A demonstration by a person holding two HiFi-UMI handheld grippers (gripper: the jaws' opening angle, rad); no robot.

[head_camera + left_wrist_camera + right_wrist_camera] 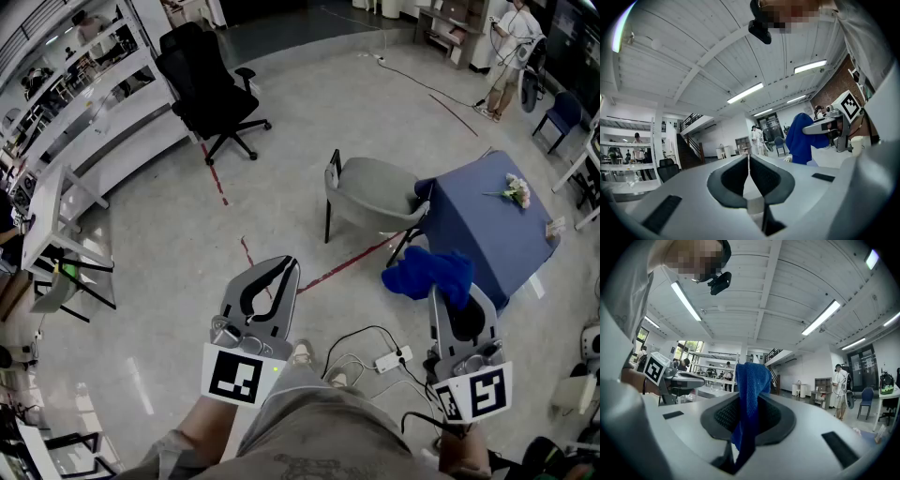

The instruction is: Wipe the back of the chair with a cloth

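Observation:
A grey shell chair (375, 192) stands on the floor ahead of me, its back toward me, beside a blue-covered table (497, 225). My right gripper (441, 298) is shut on a blue cloth (427, 272), which bunches over its tips just short of the table's near corner. In the right gripper view the blue cloth (750, 394) hangs pinched between the dark pads of my right gripper (749, 380). My left gripper (286, 269) is level at the lower middle, shut and empty, well short of the chair. The left gripper view shows my left gripper (748, 157) with its pads together, and the cloth (801, 138) off to the right.
A black office chair (211, 89) stands at the far left by white shelving (84, 112). A power strip (389, 359) with cables lies on the floor near my feet. A small bunch of flowers (514, 190) lies on the table. A person (511, 52) stands at the far right.

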